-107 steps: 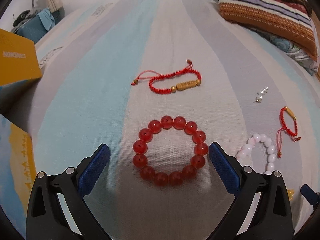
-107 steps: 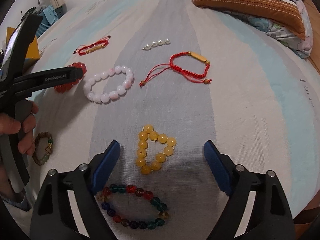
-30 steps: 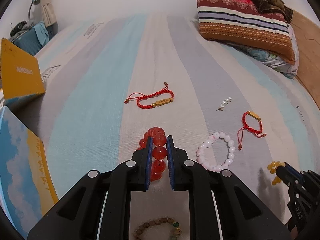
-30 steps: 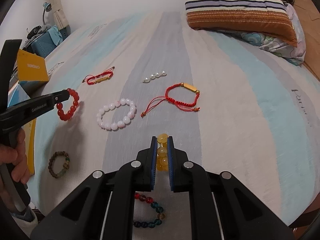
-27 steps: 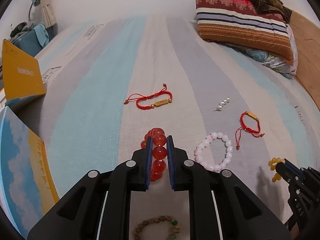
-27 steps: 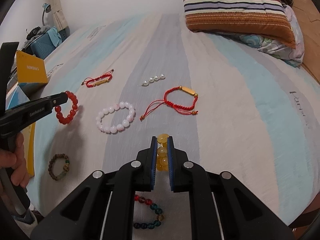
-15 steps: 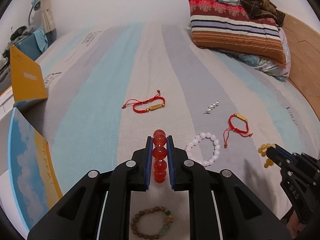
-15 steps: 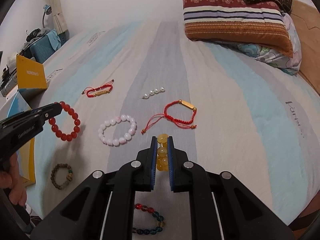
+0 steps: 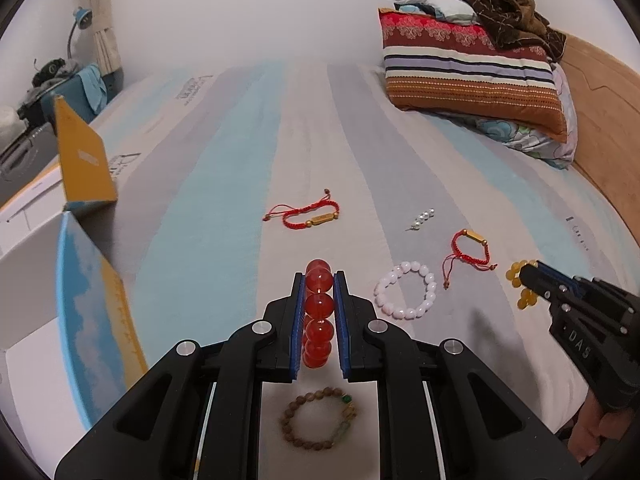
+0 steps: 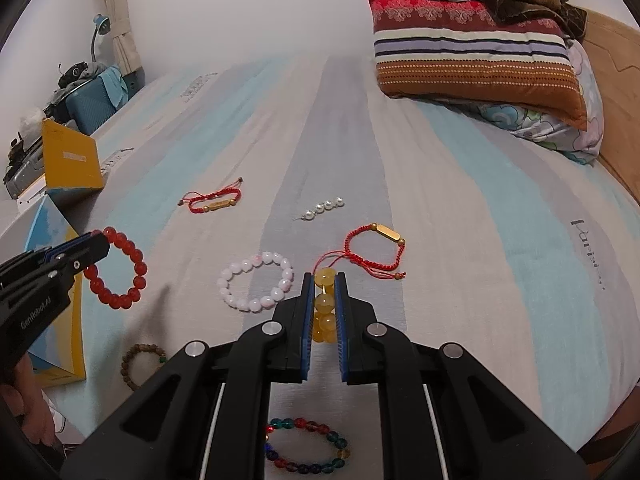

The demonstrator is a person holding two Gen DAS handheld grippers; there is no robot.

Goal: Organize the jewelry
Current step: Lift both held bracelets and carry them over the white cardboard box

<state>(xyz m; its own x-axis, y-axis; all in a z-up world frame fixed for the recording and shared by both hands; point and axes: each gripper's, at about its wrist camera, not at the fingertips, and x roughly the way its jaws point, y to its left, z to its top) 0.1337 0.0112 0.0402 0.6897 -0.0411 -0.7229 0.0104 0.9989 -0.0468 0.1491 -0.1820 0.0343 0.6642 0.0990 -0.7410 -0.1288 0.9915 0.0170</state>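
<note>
Left wrist view: the left gripper [image 9: 319, 280] is clamped on a red bead bracelet [image 9: 319, 308], which hangs clear of the striped bedsheet [image 9: 224, 208]. A brown bead bracelet [image 9: 318, 418] lies on the sheet directly below the jaws. A white bead bracelet [image 9: 405, 290] rests just to the right, with a red cord bracelet [image 9: 470, 254] beyond it. The right gripper [image 9: 528, 276] enters from the right edge, closed on a yellow bead bracelet [image 9: 520, 286].

Right wrist view: the right gripper [image 10: 324, 280] has its blue pads pressed tight on the yellow bead bracelet [image 10: 325, 304], lifted above the sheet. A multicoloured bead bracelet [image 10: 308, 446] lies beneath. At left, the left gripper [image 10: 94, 242] holds the red bead bracelet [image 10: 120, 270] in the air beside a yellow and blue box [image 10: 60, 312].
</note>
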